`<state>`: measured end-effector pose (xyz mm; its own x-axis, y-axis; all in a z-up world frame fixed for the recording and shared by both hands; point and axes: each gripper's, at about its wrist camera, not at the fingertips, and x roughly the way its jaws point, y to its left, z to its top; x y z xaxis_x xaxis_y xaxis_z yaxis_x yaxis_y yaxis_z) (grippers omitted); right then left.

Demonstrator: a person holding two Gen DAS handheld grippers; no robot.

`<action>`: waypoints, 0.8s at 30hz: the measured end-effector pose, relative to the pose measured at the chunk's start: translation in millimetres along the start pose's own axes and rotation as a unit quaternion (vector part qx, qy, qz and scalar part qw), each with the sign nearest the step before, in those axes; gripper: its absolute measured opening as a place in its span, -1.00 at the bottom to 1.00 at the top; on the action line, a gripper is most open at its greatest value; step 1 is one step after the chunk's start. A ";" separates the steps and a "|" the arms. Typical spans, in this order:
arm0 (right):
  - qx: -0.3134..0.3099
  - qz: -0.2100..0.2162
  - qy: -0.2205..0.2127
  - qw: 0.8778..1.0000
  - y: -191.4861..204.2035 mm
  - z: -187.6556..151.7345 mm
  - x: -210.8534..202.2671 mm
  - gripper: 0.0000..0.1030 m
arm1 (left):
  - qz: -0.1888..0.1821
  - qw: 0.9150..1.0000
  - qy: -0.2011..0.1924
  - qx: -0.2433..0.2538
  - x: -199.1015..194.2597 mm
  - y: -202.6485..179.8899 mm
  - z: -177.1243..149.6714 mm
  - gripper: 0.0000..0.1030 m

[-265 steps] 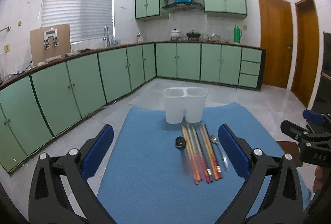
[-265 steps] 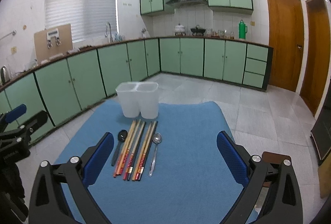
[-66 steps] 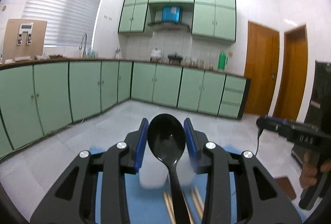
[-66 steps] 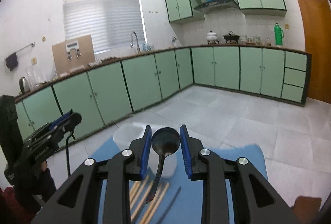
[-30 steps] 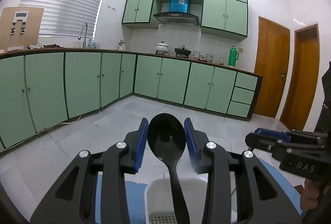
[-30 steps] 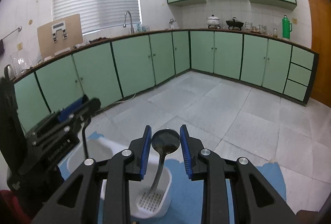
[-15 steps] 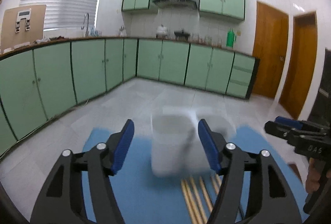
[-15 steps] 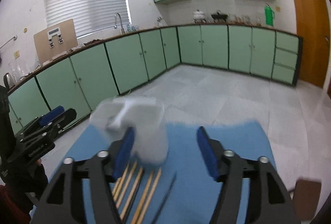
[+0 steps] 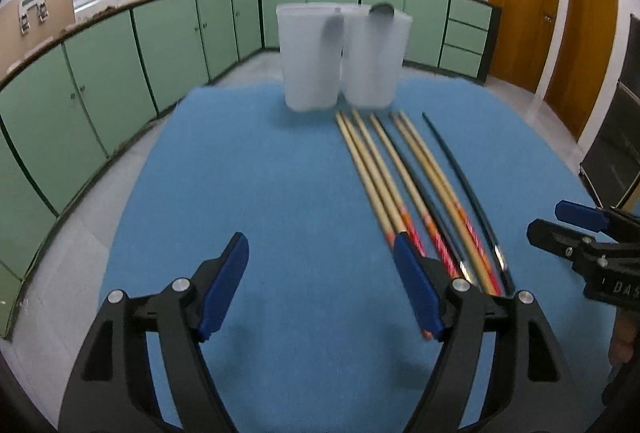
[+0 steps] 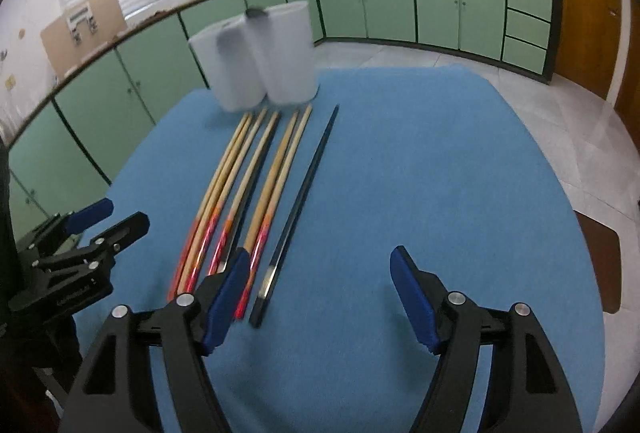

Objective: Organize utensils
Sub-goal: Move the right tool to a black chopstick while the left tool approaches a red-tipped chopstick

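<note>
A translucent white twin-cup utensil holder [image 9: 344, 57] [image 10: 264, 53] stands at the far end of the blue mat [image 9: 280, 193]. A dark spoon [image 9: 332, 29] stands in its left cup and another spoon [image 9: 382, 9] in its right cup. Several wooden chopsticks with red ends [image 9: 384, 177] [image 10: 240, 189] and a lone black chopstick [image 9: 464, 177] [image 10: 304, 189] lie in a row on the mat. My left gripper [image 9: 320, 285] is open and empty above the mat's near side. My right gripper [image 10: 320, 293] is open and empty, just right of the black chopstick's near end.
Green floor cabinets [image 9: 120, 53] run around the room behind the table. Brown doors [image 9: 520, 1] are at the right. A brown stool or board [image 10: 600, 261] sits off the mat's right edge. The mat's left half [image 9: 240, 173] and right half [image 10: 440, 173] are bare.
Both spoons were released into the holder's cups about a second ago. Both grippers have since opened, pulled back toward me and dropped low over the mat near the chopsticks.
</note>
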<state>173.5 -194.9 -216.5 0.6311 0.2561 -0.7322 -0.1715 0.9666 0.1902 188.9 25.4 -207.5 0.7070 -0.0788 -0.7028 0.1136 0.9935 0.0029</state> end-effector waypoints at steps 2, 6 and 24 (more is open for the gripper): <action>-0.003 -0.006 0.007 1.000 4.9 -7.3 4.3 0.38 | 0.006 1.000 0.006 0.002 2.2 -0.9 -6.9 0.42; -0.018 -0.023 0.022 0.999 14.9 -16.0 14.3 0.36 | 0.011 1.000 0.013 0.007 1.3 0.9 -14.1 0.50; -0.029 -0.032 0.009 0.999 11.3 -33.4 6.0 -0.41 | 0.008 0.999 0.027 0.016 -4.5 -19.6 -27.1 0.57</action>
<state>150.0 -182.7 -240.6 0.6281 0.1929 -0.7538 -0.1758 0.9789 0.1041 164.6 8.4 -223.6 0.6697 -0.0579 -0.7404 0.1256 0.9914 0.0360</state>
